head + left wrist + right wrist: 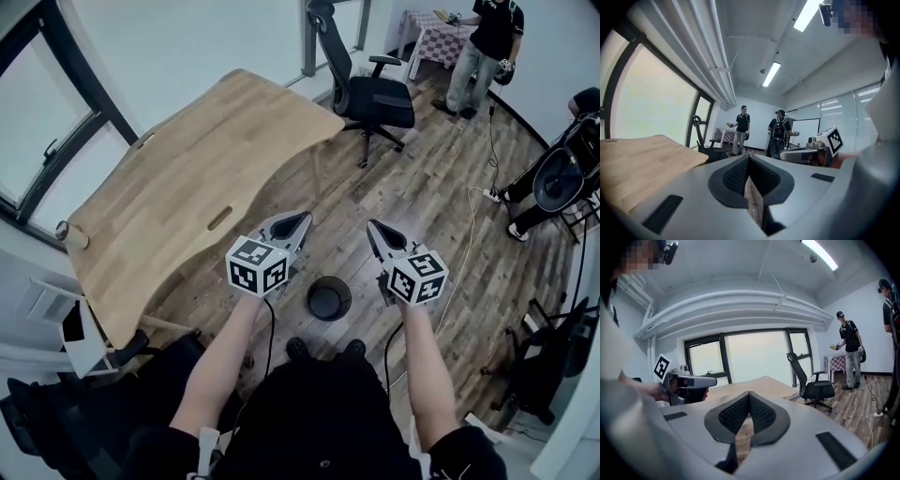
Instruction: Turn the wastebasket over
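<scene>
Both grippers are hanging in the air above the wastebasket (329, 298), well clear of it. The left gripper (290, 225) is sitting up and to its left, and the right gripper (383, 235) up and to its right. Each is showing its jaws pressed together with nothing between the pads. Neither gripper view is catching the wastebasket at all, since both are looking out level over it. The wastebasket is standing on the floor (422, 197), just ahead of the person's shoes (298, 349) and between the two forearms.

Several things could be going wrong from here, as I judge it:
- With the jaws pressed together, a gripper coming down would only be knocking the wastebasket aside, so they need spreading first.
- A round, probably light body pinched at one point of its rim may be swinging or slipping out partway through the turn.
- Once on its side, it could be rolling off across the floor.
- The cables (269, 323) trailing from the grippers are hanging close above it and could be snagging its edge.

The wastebasket is showing as a dark circle from above, so its long axis is running straight up toward the head camera. Whether its mouth or its base is facing up, I cannot tell.
</scene>
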